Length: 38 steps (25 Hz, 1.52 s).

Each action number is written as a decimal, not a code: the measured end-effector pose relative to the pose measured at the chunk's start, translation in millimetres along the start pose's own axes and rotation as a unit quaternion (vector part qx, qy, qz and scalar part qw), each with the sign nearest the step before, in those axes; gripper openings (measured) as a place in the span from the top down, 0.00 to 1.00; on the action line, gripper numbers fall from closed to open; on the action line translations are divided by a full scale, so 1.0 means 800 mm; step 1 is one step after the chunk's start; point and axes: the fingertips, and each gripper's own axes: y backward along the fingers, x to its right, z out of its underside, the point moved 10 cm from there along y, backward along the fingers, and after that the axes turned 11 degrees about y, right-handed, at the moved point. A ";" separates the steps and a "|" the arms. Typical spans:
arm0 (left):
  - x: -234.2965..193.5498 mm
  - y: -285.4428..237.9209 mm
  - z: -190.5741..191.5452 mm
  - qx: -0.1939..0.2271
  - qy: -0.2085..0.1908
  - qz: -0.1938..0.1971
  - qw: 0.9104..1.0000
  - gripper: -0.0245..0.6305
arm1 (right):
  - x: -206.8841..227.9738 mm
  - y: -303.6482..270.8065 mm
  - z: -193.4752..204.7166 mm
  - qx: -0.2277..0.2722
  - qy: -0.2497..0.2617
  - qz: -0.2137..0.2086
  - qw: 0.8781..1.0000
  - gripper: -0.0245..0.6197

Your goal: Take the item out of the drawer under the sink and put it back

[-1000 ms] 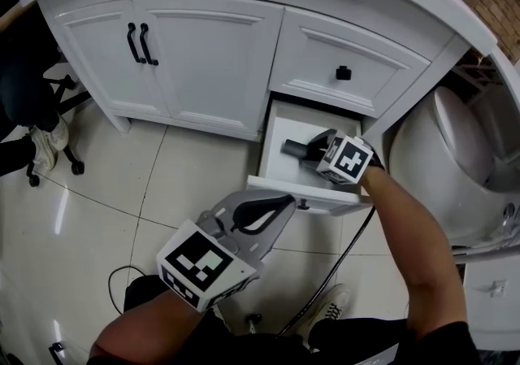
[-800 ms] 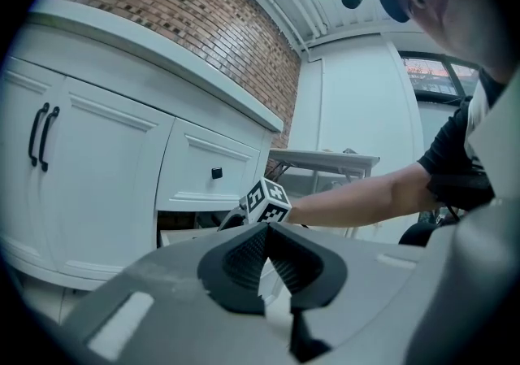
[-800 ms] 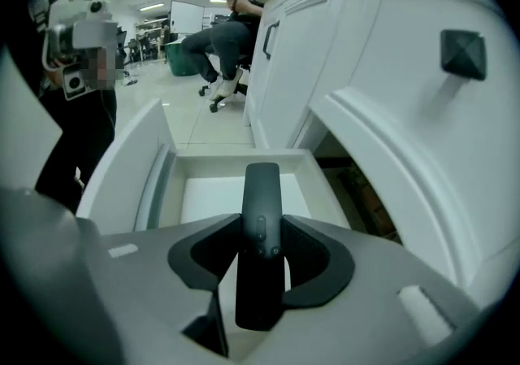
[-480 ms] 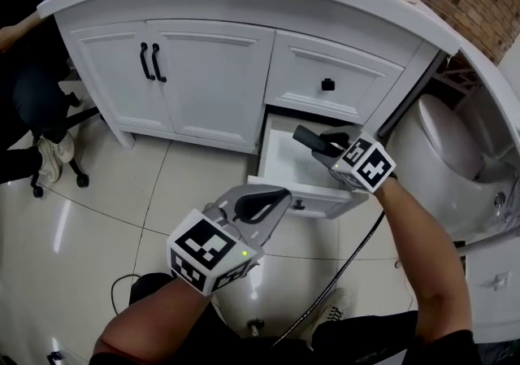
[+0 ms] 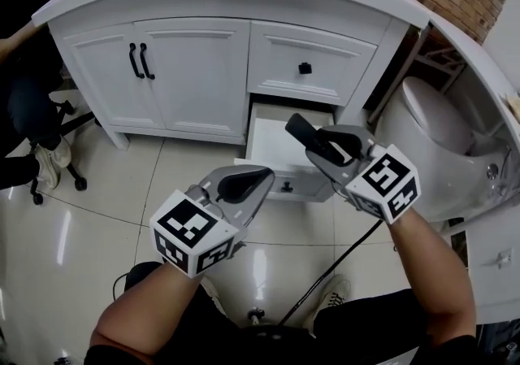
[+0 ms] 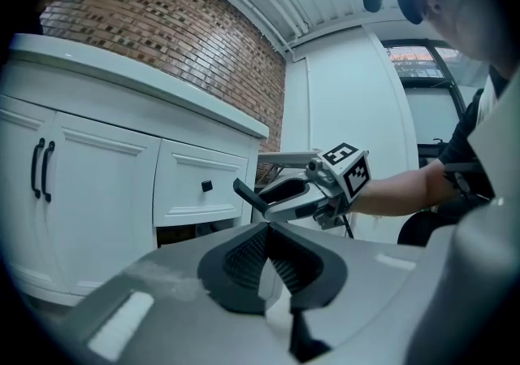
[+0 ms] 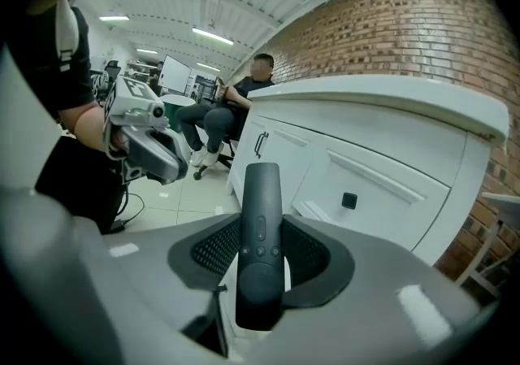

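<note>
Held the left gripper (image 5: pixel 262 182) just left of the front of the open drawer (image 5: pixel 309 184), jaws pressed together with nothing between. Gripped the black remote (image 5: pixel 299 129) lengthwise between the jaws of the right gripper (image 5: pixel 318 145), over the drawer and clear of it.

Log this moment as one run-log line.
right gripper: jaws shut on slim black remote control, held outside open white lower drawer | left gripper: jaws shut, empty
</note>
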 end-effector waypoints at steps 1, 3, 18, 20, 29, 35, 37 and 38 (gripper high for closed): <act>0.004 0.001 0.000 -0.001 -0.005 0.002 1.000 0.95 | -0.006 0.009 -0.004 0.008 -0.001 0.002 1.000 0.71; 0.011 0.004 0.000 -0.002 -0.012 0.003 1.000 0.95 | -0.015 0.027 -0.012 0.021 -0.013 0.006 1.000 0.71; 0.034 0.026 -0.009 0.019 -0.028 0.011 0.999 0.95 | -0.060 0.126 -0.028 0.121 -0.118 0.038 0.985 0.71; 0.038 0.029 -0.011 0.023 -0.033 0.013 0.999 0.95 | -0.061 0.131 -0.020 0.131 -0.141 0.048 0.980 0.71; 0.039 0.032 -0.009 0.025 -0.028 0.010 0.999 0.95 | -0.073 0.134 -0.004 0.133 -0.183 0.058 0.972 0.71; 0.038 0.029 -0.008 0.019 -0.030 0.007 0.999 0.95 | -0.076 0.128 -0.003 0.128 -0.187 0.049 0.973 0.71; 0.038 0.027 -0.007 0.015 -0.030 0.007 0.999 0.95 | -0.076 0.127 -0.003 0.126 -0.186 0.045 0.973 0.71; 0.038 0.026 -0.007 0.013 -0.032 0.009 0.999 0.95 | -0.076 0.127 -0.003 0.125 -0.186 0.044 0.974 0.71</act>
